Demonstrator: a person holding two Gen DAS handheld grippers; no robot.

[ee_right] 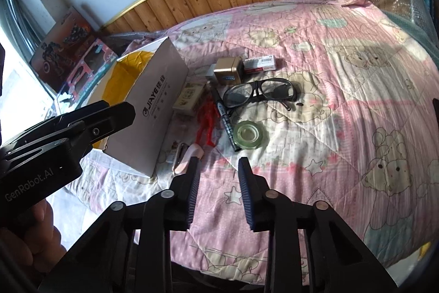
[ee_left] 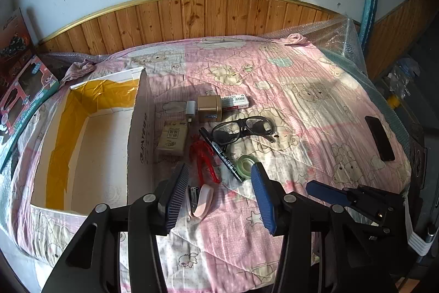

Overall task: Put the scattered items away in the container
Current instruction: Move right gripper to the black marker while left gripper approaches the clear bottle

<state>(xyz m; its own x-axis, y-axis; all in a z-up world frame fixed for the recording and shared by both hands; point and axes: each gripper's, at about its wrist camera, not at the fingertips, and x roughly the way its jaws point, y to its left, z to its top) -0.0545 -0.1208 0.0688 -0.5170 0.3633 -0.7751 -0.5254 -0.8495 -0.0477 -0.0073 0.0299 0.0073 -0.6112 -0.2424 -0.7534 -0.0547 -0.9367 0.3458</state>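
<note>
1. The left gripper (ee_left: pixel 219 183) has its fingers spread wide and holds nothing; the right gripper (ee_right: pixel 218 177) is likewise parted and empty.
2. Just beyond the left fingertips lie the stapler (ee_left: pixel 201 199), pink and nearest, then the red figure (ee_left: pixel 203 158), the black marker (ee_left: pixel 222 154) and the tape roll (ee_left: pixel 247 164).
3. The marker's long axis runs from far-left to near-right, slanted across the left gripper's line.
4. The left gripper seems nearer the stapler; the right, the tape roll.
5. Farther off sit the glasses (ee_left: pixel 242 127), gold box (ee_left: pixel 210 107) and a tan packet (ee_left: pixel 171 139).
6. The open cardboard box (ee_left: pixel 141 128) stands left of the pile on the pink quilt (ee_left: pixel 315 100).
7. Its near floor is hidden by the left gripper's body.
</note>
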